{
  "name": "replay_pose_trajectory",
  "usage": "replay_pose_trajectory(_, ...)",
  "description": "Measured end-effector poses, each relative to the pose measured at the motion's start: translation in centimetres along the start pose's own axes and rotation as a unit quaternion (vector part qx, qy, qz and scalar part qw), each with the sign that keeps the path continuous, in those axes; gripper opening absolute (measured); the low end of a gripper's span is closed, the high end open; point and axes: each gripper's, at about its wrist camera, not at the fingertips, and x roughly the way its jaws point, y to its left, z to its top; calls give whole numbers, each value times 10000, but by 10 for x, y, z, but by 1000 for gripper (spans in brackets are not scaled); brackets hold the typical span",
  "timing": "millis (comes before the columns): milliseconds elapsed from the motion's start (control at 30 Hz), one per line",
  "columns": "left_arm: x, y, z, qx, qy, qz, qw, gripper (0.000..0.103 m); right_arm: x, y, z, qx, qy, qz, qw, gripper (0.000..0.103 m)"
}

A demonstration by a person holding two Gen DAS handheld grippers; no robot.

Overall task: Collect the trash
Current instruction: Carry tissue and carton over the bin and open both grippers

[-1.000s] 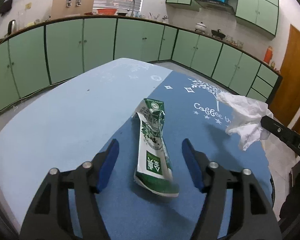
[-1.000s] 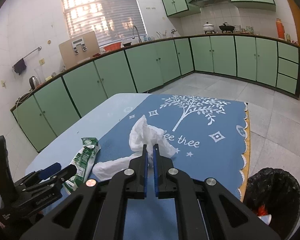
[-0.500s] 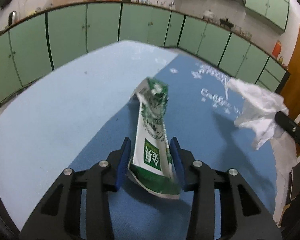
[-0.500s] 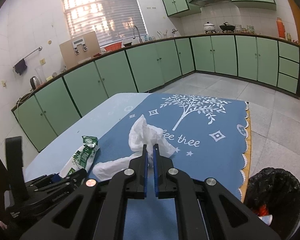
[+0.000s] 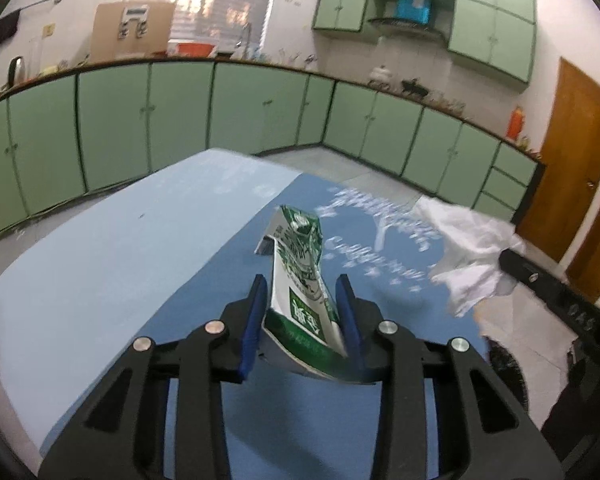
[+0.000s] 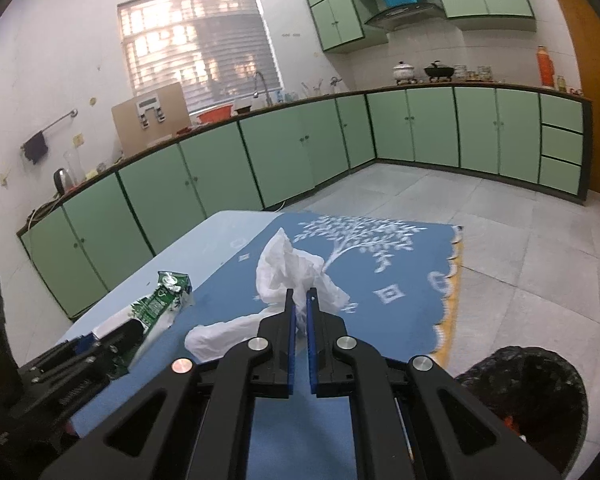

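A crushed green and white milk carton sticks up between the blue pads of my left gripper, whose jaws are closing and press on its lower end. The carton hangs tilted above the dark blue tablecloth. My right gripper is shut on a crumpled white tissue, which it holds over the cloth. In the right wrist view the carton shows at lower left in the other gripper. In the left wrist view the tissue hangs at the right.
A bin lined with a black bag stands on the floor by the table's right edge. The light blue table top reaches left of the cloth. Green cabinets line the walls beyond tiled floor.
The left jaws closed from wide apart onto the carton and lifted it off the cloth. The right gripper with the tissue rose a little.
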Motion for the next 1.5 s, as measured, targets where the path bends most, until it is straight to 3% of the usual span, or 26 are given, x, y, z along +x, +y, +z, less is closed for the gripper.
replay_pose_trajectory(33, -2, -6, 1, 44, -46, -57, 10000, 32, -6, -7, 1, 14, -34, -67, 10000, 5)
replay_pose_trajectory(100, -8, -26, 2, 201, -150, -249, 9994, 19, -19, -21, 1, 40, -87, -192, 9998, 5)
replay_pose_trajectory(200, -6, -53, 0, 379, -118, -523, 9978, 10, -36, -41, 0, 109, -142, -377, 9991, 5)
replay_pose_trajectory(400, 3, -92, -25, 821, 107, -584, 9949, 10, -46, -77, -13, 375, 46, -493, 9981, 5)
replay_pose_trajectory(567, 6, -75, -54, 816, 648, -491, 9933, 13, -49, -79, -19, 433, 22, -466, 9980, 5)
replay_pose_trajectory(633, 3, -64, -64, 879, 694, -374, 9930, 21, -49, -79, -19, 406, 9, -457, 9981, 5)
replay_pose_trajectory(700, 1, -55, -70, 861, 736, -279, 9932, 42, -49, -80, -20, 417, 13, -437, 9982, 5)
replay_pose_trajectory(867, -2, -44, -72, 720, 714, -119, 9948, 55, -46, -79, -22, 388, 43, -379, 9985, 5)
replay_pose_trajectory(1000, 6, -46, -70, 613, 815, -83, 9948, 57, -44, -72, -22, 282, 59, -334, 9990, 5)
replay_pose_trajectory(1067, 16, -47, -71, 535, 977, -111, 9937, 54, -43, -71, -23, 251, 68, -317, 9992, 5)
replay_pose_trajectory(1133, 22, -47, -73, 449, 1122, -178, 9925, 30, -42, -70, -24, 236, 79, -307, 9992, 5)
replay_pose_trajectory(1267, 18, -46, -73, 383, 1012, -266, 9938, 23, -43, -73, -25, 245, 80, -306, 9992, 5)
replay_pose_trajectory(1500, -4, -57, -51, 363, 501, -441, 9971, 22, -54, -81, -26, 282, -12, -424, 9987, 5)
